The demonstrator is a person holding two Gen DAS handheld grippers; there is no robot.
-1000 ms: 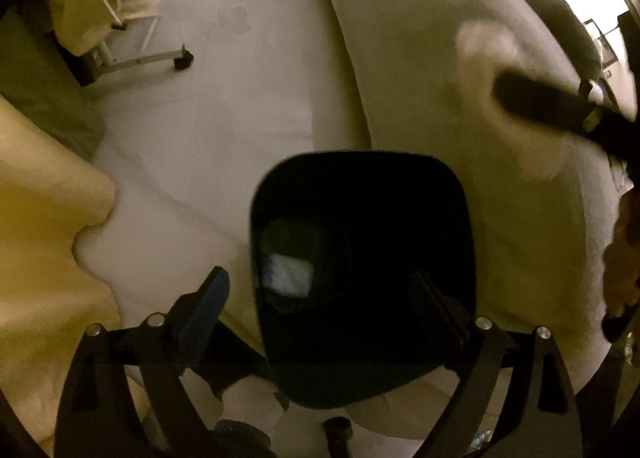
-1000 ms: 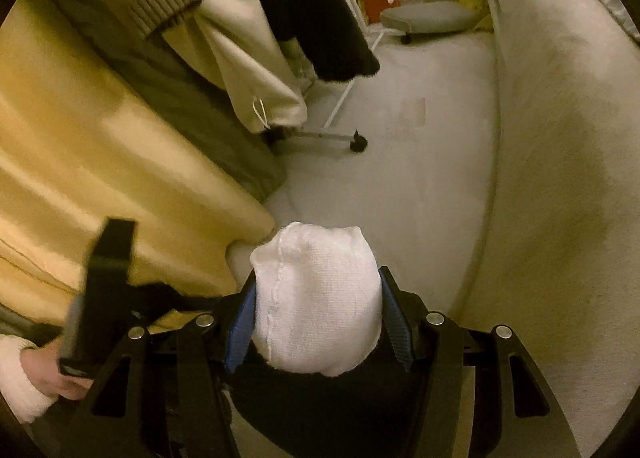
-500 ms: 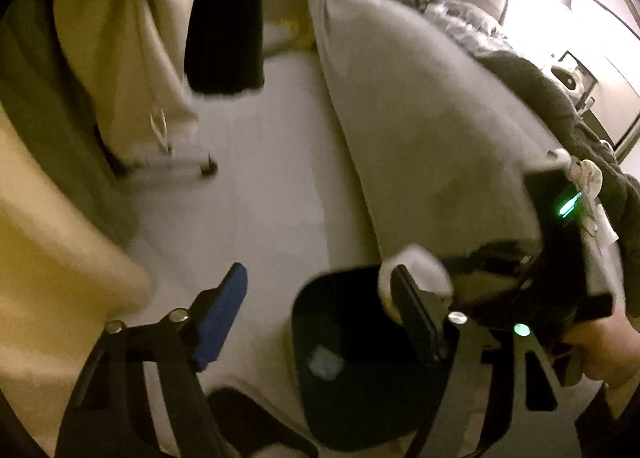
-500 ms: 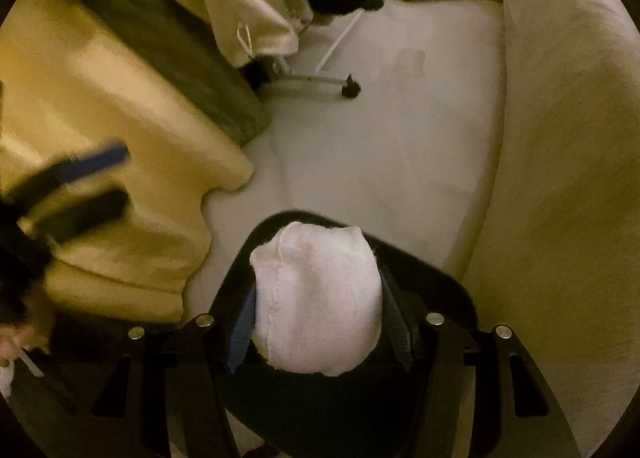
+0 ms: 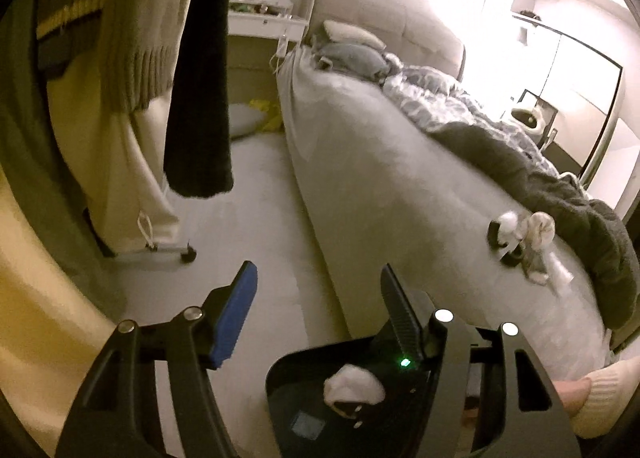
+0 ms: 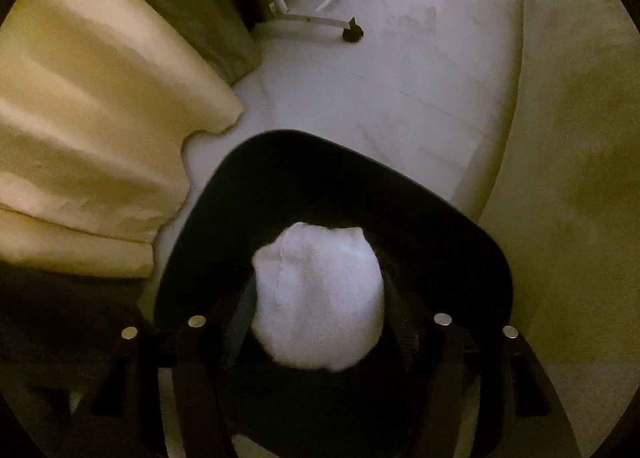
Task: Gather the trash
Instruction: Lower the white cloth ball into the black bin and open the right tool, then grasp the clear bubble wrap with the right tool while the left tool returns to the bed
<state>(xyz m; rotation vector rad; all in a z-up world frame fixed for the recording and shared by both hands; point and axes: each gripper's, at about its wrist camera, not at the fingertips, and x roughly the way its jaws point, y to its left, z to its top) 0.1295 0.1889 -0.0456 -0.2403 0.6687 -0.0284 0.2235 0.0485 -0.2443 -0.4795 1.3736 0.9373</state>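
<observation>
1. A white wad (image 6: 318,298) is sitting pinched between the fingers of the right gripper (image 6: 316,322), directly above the open black bin (image 6: 460,234).
2. The bin is standing on the pale floor (image 6: 400,98) beside the bed (image 5: 400,186).
3. The left gripper (image 5: 316,318) is hanging spread, holding nothing.
4. More crumpled litter (image 5: 528,242) is lying on the bed.

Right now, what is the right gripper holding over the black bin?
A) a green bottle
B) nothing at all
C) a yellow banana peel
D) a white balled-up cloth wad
D: in the right wrist view, the right gripper is shut on a white balled-up cloth wad, which sits between its fingers above the open black plastic bin.
</observation>
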